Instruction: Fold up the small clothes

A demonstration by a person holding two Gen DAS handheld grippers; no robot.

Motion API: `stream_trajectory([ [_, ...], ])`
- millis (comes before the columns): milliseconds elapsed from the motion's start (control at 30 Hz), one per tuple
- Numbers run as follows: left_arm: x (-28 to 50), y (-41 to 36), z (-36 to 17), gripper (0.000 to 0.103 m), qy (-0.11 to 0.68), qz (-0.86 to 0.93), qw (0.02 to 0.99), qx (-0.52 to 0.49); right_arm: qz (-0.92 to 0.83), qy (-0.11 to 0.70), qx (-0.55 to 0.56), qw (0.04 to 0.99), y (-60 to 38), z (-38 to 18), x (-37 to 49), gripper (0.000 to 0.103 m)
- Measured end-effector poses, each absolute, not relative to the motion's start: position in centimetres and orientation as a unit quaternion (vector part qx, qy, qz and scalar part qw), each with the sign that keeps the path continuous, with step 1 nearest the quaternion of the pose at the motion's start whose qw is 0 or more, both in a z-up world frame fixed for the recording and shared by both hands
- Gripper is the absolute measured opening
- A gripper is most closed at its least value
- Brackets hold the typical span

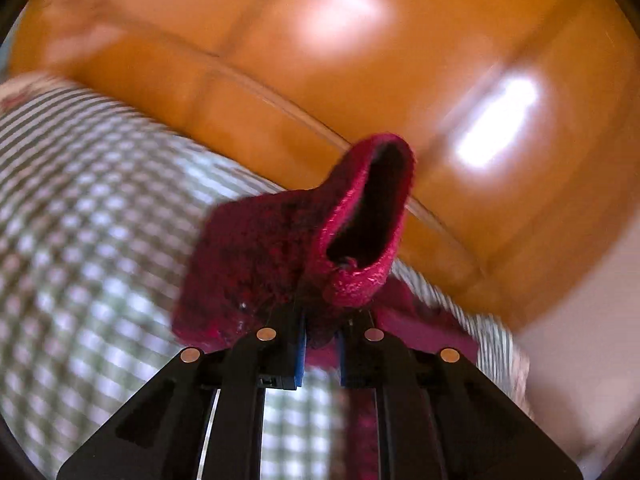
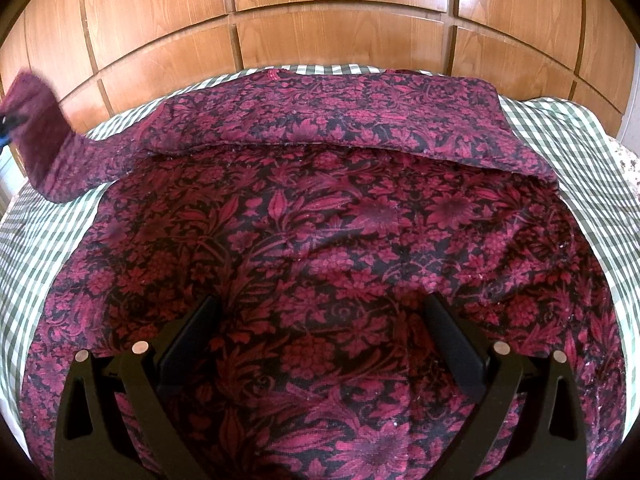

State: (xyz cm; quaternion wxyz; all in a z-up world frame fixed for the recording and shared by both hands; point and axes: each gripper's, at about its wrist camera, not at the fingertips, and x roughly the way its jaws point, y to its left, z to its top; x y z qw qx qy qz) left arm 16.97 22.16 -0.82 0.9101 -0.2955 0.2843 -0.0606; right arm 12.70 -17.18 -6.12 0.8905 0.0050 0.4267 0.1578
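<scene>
A dark red and black floral garment (image 2: pixel 320 220) lies spread on a green-and-white checked cloth (image 2: pixel 36 232). Its far part is folded over into a flat band (image 2: pixel 320 116). My right gripper (image 2: pixel 320 320) hangs open just above the garment's body, with only flat fabric below its fingers. One sleeve (image 2: pixel 44 132) rises off the cloth at the far left. In the left wrist view my left gripper (image 1: pixel 320 322) is shut on that sleeve (image 1: pixel 256 248) near its end. The cuff's opening (image 1: pixel 368 216) gapes above the fingertips. That view is blurred.
A wall of glossy wooden cupboard panels (image 2: pixel 320 0) stands right behind the bed, and it fills the top of the left wrist view (image 1: pixel 360 60). The checked cloth (image 1: pixel 80 220) shows on both sides of the garment. A pale patterned edge (image 2: pixel 624 160) lies at the far right.
</scene>
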Motion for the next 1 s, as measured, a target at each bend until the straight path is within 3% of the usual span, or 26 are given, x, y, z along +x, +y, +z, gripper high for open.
stream_trajectory([
  [233, 19.8, 9.6, -4.1, 0.010, 0.358, -0.138, 0.902, -0.199, 0.159, 0.425, 0.012, 0.891, -17.3, -6.1, 13.0, 0.101],
  [367, 20.8, 5.7, -6.1, 0.027, 0.399, -0.129, 0.896, -0.148, 0.161, 0.425, 0.020, 0.891, -17.5, -6.1, 13.0, 0.101],
  [433, 20.5, 5.0, -6.5, 0.029, 0.403, -0.118, 0.899, -0.128, 0.162, 0.426, 0.024, 0.890, -17.6, -6.1, 13.0, 0.101],
  [467, 19.7, 4.9, -6.2, 0.036, 0.401, -0.118, 0.900, -0.123, 0.164, 0.427, 0.028, 0.889, -17.7, -6.0, 13.1, 0.101],
  [533, 19.0, 5.5, -5.8, 0.061, 0.398, -0.126, 0.900, -0.125, 0.167, 0.430, 0.041, 0.886, -18.0, -5.6, 13.1, 0.101],
  [567, 18.2, 5.9, -5.3, 0.081, 0.391, -0.133, 0.901, -0.130, 0.168, 0.432, 0.052, 0.884, -18.3, -5.3, 13.3, 0.101],
  [767, 14.8, 8.0, -3.9, 0.084, 0.354, -0.129, 0.918, -0.126, 0.202, 0.425, 0.137, 0.872, -18.1, -2.5, 14.1, 0.101],
  [1000, 12.3, 14.3, -5.4, 0.084, 0.363, -0.025, 0.912, -0.190, 0.298, 0.462, 0.187, 0.814, -9.5, -1.1, 18.1, 0.100],
])
